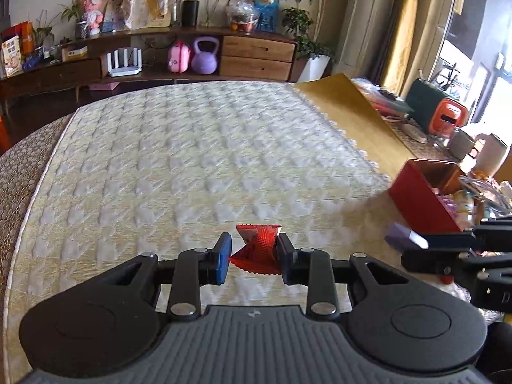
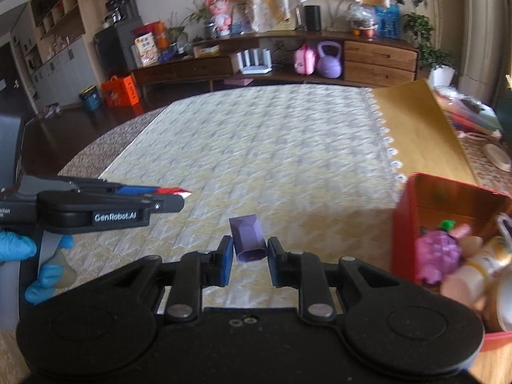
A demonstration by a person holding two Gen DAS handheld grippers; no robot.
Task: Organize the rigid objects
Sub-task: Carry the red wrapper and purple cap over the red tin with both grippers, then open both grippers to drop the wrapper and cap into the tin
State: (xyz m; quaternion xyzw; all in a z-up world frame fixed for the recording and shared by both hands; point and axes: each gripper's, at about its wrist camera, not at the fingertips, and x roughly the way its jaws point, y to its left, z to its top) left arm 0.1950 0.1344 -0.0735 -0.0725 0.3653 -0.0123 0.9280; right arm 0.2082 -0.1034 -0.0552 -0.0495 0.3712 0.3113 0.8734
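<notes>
A red faceted piece (image 1: 260, 244) is pinched between the blue pads of my left gripper (image 1: 254, 240), which is shut on it and holds it above the cream patterned tablecloth (image 1: 192, 160). In the right wrist view my right gripper (image 2: 250, 244) is shut on a purple gem-shaped block (image 2: 246, 232), also clear of the cloth. The left gripper (image 2: 180, 196) reaches in from the left with the red piece (image 2: 174, 191) at its tip. The right gripper (image 1: 416, 249) and its purple block (image 1: 404, 238) show at the right edge of the left wrist view.
A red open box (image 2: 408, 224) stands at the right with purple toy grapes (image 2: 440, 252) and other toys inside. A hand in a blue glove (image 2: 16, 246) holds the left gripper. Kitchen items (image 1: 448, 118) crowd the far right; a sideboard (image 1: 256, 51) stands beyond the table.
</notes>
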